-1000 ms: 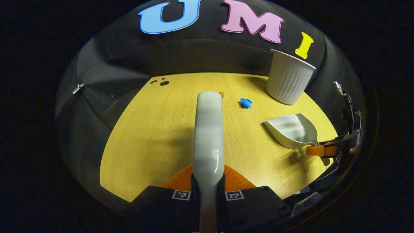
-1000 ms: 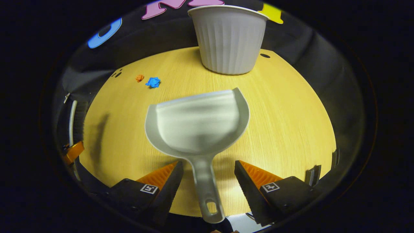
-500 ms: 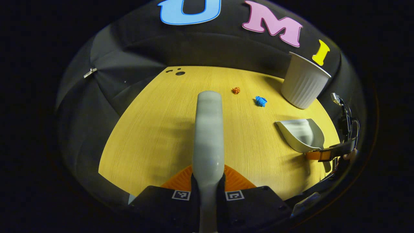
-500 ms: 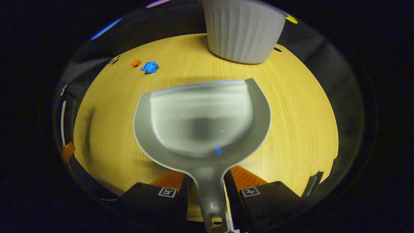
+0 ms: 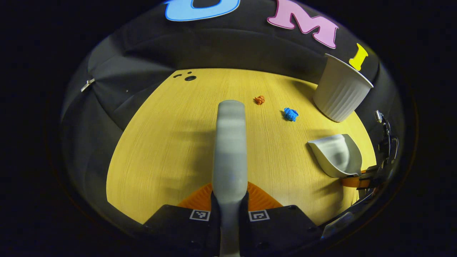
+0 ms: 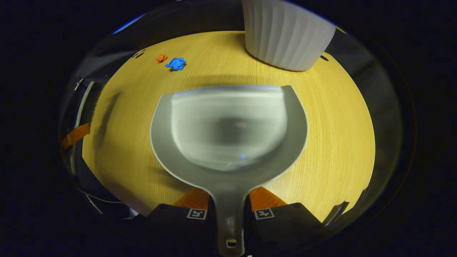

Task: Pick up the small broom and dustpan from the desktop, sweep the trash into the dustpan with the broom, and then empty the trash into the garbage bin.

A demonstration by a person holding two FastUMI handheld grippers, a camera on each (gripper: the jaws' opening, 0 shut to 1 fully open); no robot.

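Observation:
My left gripper (image 5: 229,205) is shut on the grey broom (image 5: 230,150), whose back runs forward over the wooden desktop (image 5: 171,142). An orange paper scrap (image 5: 259,100) and a blue paper scrap (image 5: 291,114) lie ahead and to the right of it. My right gripper (image 6: 229,204) is shut on the handle of the grey dustpan (image 6: 228,128), which is held above the desktop (image 6: 339,135) with its mouth facing away. The same scraps, orange (image 6: 161,58) and blue (image 6: 176,64), lie far left of the pan. The white ribbed garbage bin (image 6: 287,37) stands just beyond the pan; the bin (image 5: 341,91) stands at the far right.
The dustpan (image 5: 337,155) and the right gripper (image 5: 360,180) holding it are seen at the right edge of the left gripper view. The left gripper (image 6: 75,132) sits at the far left of the right gripper view. Cable holes (image 5: 190,77) mark the desk's far corner.
My right gripper closed on the dustpan handle and lifted the pan off the desktop. The left gripper with the broom rose and tilted slightly, so both scraps came into sight.

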